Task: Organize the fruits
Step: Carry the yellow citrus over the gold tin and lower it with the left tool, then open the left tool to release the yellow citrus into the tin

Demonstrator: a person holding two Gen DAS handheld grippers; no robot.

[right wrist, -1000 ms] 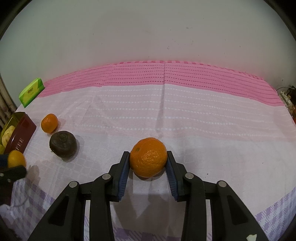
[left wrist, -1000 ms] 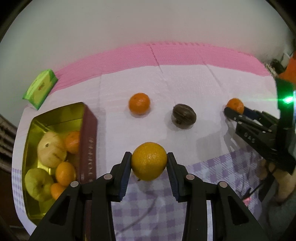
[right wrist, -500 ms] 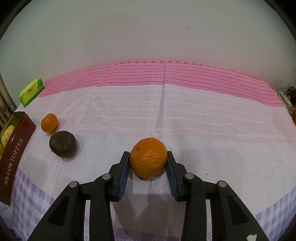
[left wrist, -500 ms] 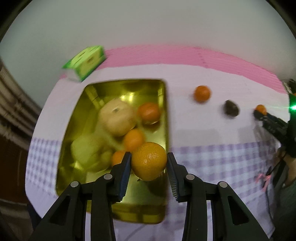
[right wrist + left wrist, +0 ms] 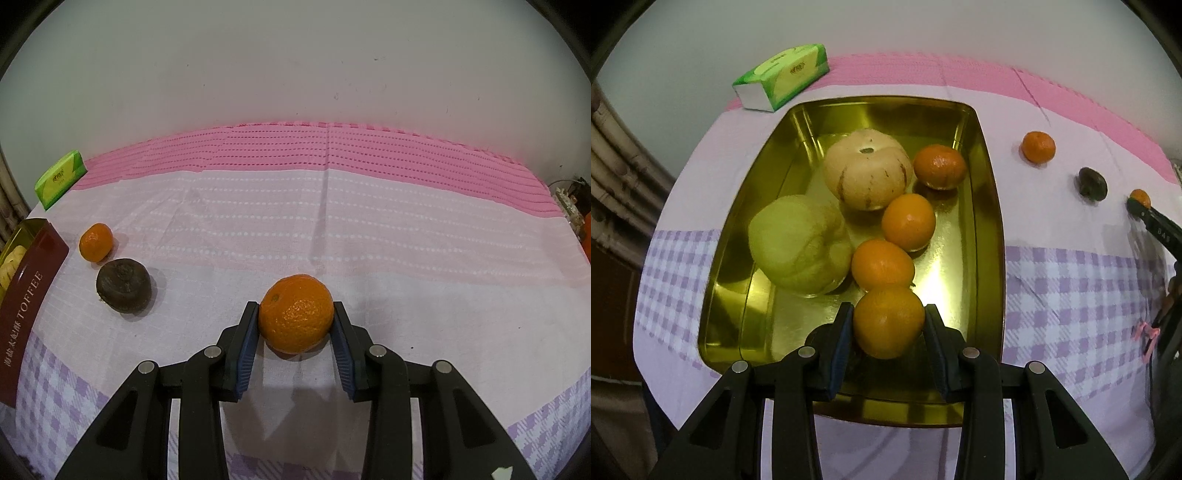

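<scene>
My left gripper [image 5: 888, 325] is shut on an orange [image 5: 888, 323] and holds it over the near end of the gold tin [image 5: 988, 221]. In the tin lie a pale striped squash [image 5: 868, 170], a green-yellow fruit [image 5: 799, 242] and three oranges [image 5: 908, 221]. My right gripper [image 5: 295, 319] is shut on another orange [image 5: 295, 317] that rests on the tablecloth. In the right wrist view, a small orange [image 5: 96, 242] and a dark brown fruit [image 5: 123, 290] lie on the cloth to the left, beside the tin's maroon side [image 5: 26, 306].
A green tissue pack [image 5: 783, 75] lies behind the tin near the wall. The pink and lilac checked cloth [image 5: 332, 221] covers the table up to a pale wall. In the left wrist view, the right gripper's black fingers [image 5: 1152, 221] reach in at the right edge.
My left gripper has carried its orange from the open cloth leftward to over the tin and rolled a little. The right gripper has stayed put, still shut on its orange.
</scene>
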